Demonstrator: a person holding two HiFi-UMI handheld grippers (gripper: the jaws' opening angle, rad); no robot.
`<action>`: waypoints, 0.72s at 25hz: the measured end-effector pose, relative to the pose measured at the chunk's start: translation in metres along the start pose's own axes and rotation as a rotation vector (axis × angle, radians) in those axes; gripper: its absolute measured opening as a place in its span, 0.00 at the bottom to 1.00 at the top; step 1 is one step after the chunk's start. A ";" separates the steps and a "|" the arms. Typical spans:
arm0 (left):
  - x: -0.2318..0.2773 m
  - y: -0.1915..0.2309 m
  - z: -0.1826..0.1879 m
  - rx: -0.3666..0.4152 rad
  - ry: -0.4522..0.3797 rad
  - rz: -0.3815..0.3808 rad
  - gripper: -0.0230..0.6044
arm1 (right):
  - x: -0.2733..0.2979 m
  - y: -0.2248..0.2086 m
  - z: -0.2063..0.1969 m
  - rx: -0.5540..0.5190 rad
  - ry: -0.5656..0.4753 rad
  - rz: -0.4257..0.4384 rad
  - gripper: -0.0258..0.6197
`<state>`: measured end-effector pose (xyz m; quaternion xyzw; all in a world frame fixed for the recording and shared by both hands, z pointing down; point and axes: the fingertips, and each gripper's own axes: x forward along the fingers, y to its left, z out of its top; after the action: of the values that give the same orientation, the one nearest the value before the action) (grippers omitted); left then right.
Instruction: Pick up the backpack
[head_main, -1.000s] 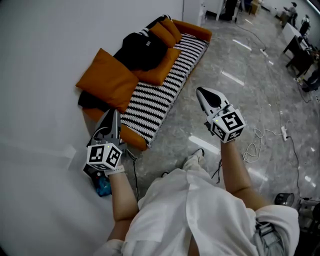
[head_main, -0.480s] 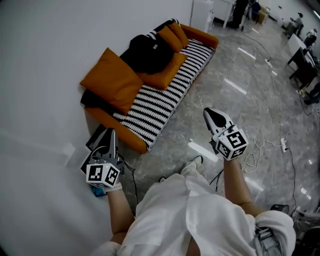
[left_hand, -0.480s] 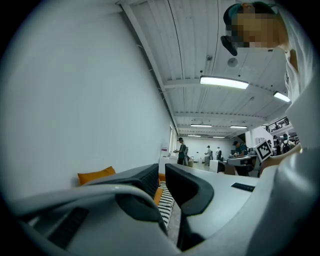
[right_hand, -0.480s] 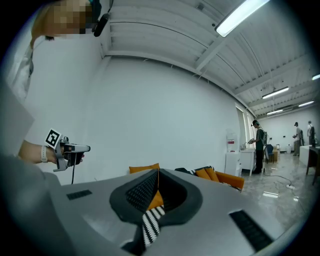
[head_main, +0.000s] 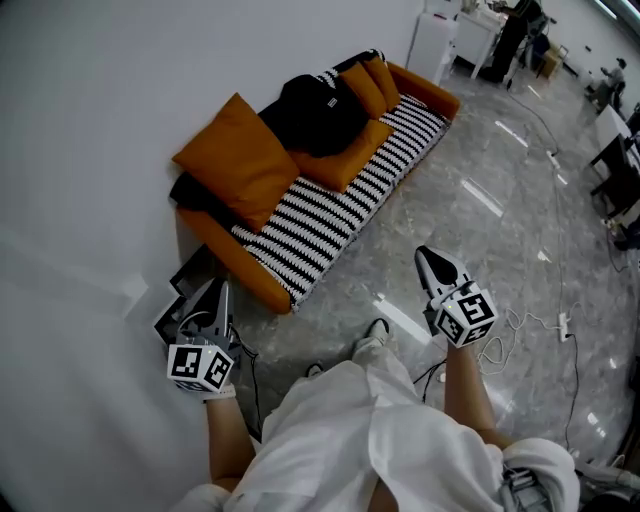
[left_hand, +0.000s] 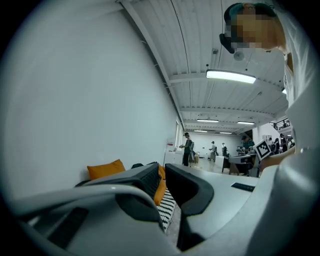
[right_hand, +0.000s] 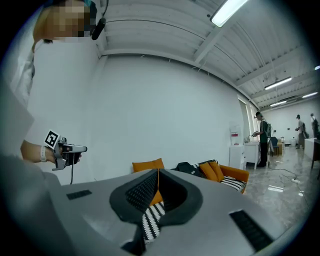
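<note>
The black backpack lies on the striped sofa (orange cushions beside it).

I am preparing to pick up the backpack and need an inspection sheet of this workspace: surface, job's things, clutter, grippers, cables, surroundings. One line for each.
Surface: grey polished floor; a sofa with a striped seat stands against the white wall.
Job's things: black backpack lies on the sofa among the cushions, untouched.
Clutter: orange cushions on the sofa; a dark flat thing on the floor by the sofa's near end, unclear what.
Grippers: left gripper shut, empty; right gripper shut, empty; both short of the backpack.
Cables: white cable and power strip loose on the floor at right.
Surroundings: desks and people far off.
</note>
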<state>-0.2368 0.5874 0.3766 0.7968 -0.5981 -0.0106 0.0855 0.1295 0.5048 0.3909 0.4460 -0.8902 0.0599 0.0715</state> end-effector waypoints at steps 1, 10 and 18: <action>0.004 -0.002 -0.001 0.000 0.004 0.002 0.13 | 0.001 -0.005 -0.002 0.001 0.002 0.003 0.07; 0.090 -0.046 0.005 0.012 0.017 -0.039 0.13 | 0.030 -0.080 0.001 -0.007 0.007 0.013 0.07; 0.197 -0.106 0.026 0.027 -0.007 -0.117 0.13 | 0.039 -0.164 0.023 -0.053 0.006 0.044 0.07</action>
<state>-0.0826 0.4245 0.3519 0.8314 -0.5509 -0.0101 0.0719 0.2367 0.3727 0.3823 0.4239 -0.9009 0.0390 0.0844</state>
